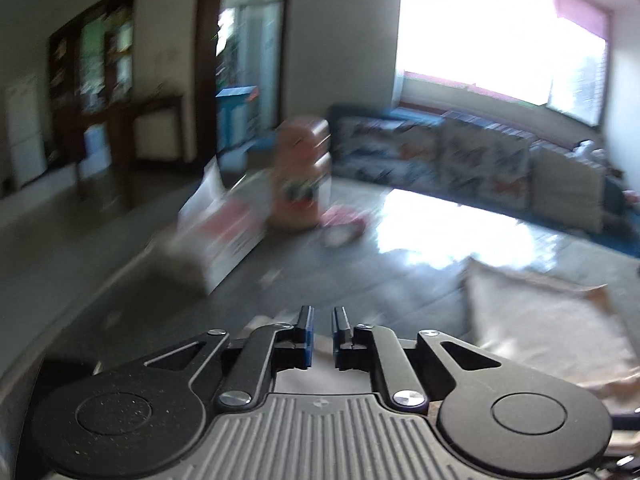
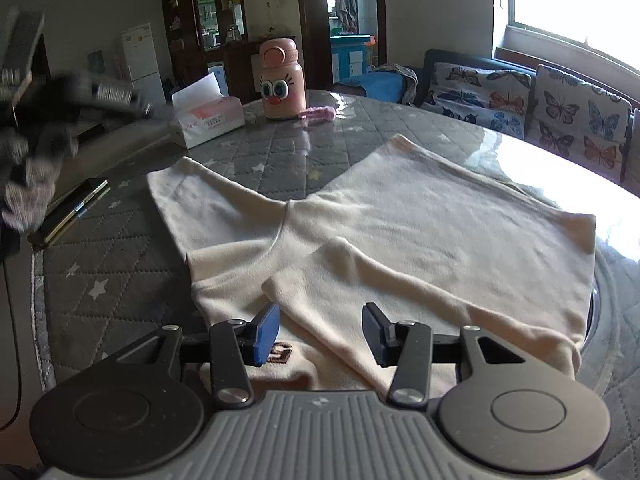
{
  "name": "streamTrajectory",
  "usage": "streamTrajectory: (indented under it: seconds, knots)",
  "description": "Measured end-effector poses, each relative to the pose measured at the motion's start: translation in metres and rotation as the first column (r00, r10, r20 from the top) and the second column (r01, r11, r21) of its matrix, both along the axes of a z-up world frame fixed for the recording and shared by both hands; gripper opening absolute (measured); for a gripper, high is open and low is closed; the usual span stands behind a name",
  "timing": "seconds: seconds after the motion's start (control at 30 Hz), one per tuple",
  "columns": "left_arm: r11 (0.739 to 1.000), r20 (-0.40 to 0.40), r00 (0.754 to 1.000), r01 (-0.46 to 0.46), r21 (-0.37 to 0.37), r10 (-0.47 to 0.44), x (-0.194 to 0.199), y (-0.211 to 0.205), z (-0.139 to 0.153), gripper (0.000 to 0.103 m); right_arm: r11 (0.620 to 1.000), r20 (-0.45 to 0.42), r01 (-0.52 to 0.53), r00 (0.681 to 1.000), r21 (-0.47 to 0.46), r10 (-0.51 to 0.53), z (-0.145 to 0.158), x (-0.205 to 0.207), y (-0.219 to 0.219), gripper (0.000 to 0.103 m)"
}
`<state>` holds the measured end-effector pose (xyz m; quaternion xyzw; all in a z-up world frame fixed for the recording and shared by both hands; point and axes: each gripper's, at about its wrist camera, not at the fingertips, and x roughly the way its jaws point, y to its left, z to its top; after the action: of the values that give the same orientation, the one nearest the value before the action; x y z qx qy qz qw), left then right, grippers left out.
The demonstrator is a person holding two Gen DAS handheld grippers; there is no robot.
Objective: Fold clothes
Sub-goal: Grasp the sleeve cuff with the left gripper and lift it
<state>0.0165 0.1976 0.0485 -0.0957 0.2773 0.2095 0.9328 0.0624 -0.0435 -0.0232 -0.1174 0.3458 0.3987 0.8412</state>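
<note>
A cream long-sleeved garment [image 2: 420, 224] lies spread on the round table with the grey quilted cover [image 2: 120, 248]. One sleeve is folded across its body. My right gripper [image 2: 320, 330] is open and empty, just above the garment's near edge. My left gripper [image 1: 322, 334] has its jaws a narrow gap apart, with nothing seen between them. It is raised over the table, and the left wrist view is blurred by motion. The garment shows at the right of that view [image 1: 552, 328]. The left gripper appears as a blurred dark shape at the left of the right wrist view [image 2: 48, 120].
A tissue box [image 2: 210, 120], a pink duck-face bottle [image 2: 282, 80] and a small pink cloth [image 2: 318, 114] stand at the table's far side. A dark phone [image 2: 70, 210] lies at the left. A butterfly-print sofa [image 2: 540, 100] stands beyond the table.
</note>
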Motion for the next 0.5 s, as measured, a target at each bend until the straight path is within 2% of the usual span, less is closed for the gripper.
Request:
streamTrajectory:
  seconds: [0.07, 0.27, 0.5]
  knots:
    - [0.999, -0.039, 0.998, -0.05, -0.019, 0.049, -0.006, 0.015, -0.016, 0.023, 1.0, -0.001, -0.003, 1.0, -0.002, 0.003, -0.001, 0.0, 0.001, 0.047]
    - [0.99, -0.074, 0.991, -0.118, -0.072, 0.113, -0.015, 0.042, -0.048, 0.034, 1.0, 0.001, -0.015, 1.0, -0.01, 0.015, -0.001, -0.002, 0.009, 0.047]
    - [0.981, -0.07, 0.986, -0.159, -0.11, 0.152, -0.015, 0.051, -0.058, 0.034, 0.999, 0.007, -0.028, 1.0, -0.022, 0.028, 0.001, -0.007, 0.018, 0.047]
